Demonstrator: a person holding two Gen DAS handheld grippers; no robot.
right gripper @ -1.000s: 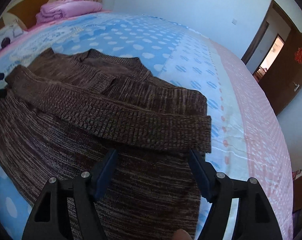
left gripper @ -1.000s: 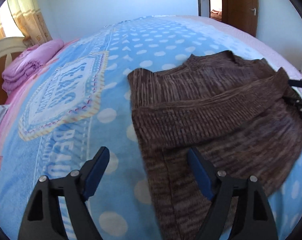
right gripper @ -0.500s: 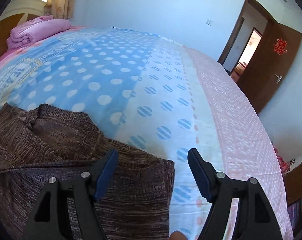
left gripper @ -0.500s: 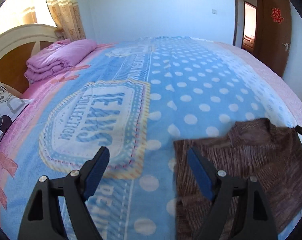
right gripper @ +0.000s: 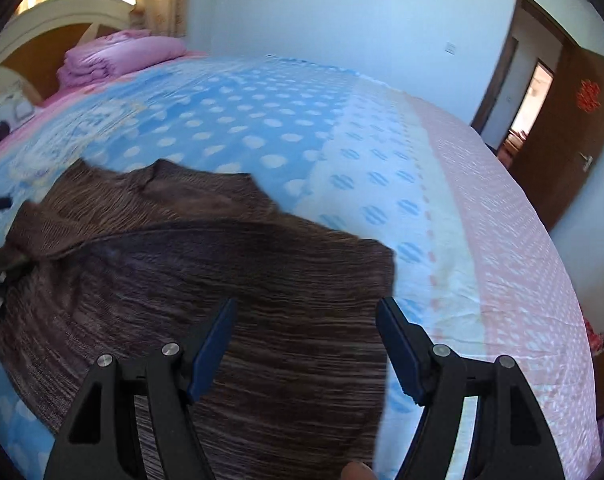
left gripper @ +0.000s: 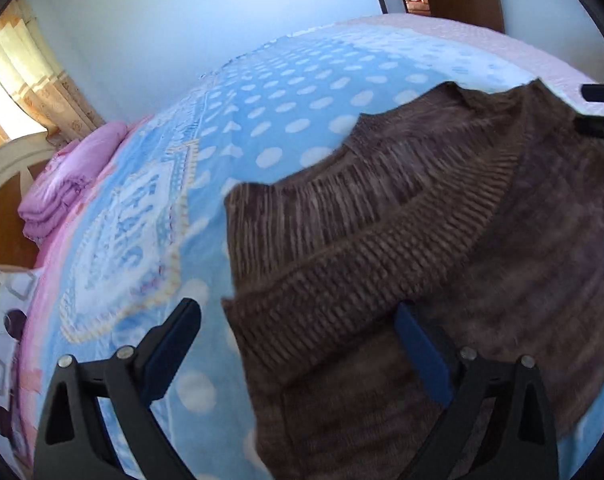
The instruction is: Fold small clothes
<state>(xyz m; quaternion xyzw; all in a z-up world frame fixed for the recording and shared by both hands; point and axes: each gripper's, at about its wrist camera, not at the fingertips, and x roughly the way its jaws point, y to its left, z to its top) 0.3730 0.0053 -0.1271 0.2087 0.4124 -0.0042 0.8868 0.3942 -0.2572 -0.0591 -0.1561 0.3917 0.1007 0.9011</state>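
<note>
Bedroom, polka-dot blue blanket [left gripper: 286, 128] on the bed, brown knit sweater [left gripper: 381, 264] lying toward its near edge.

Left gripper [left gripper: 298, 344] hovers over the sweater's left edge, jaws spreading, nothing pinched; right gripper [right gripper: 305, 340] hangs spread over the right hem (also empty). Judging by the sleeve already crossed over, pinch both bottom corners squarely, lift together, and lay the hem evenly toward the collar.

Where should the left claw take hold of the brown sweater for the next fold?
Probably the near left corner of the brown sweater, where the ribbed band folded across it ends. That edge lies free on the blue blanket; come in from the blanket side with the opening left claw, nothing pinched yet.
</note>
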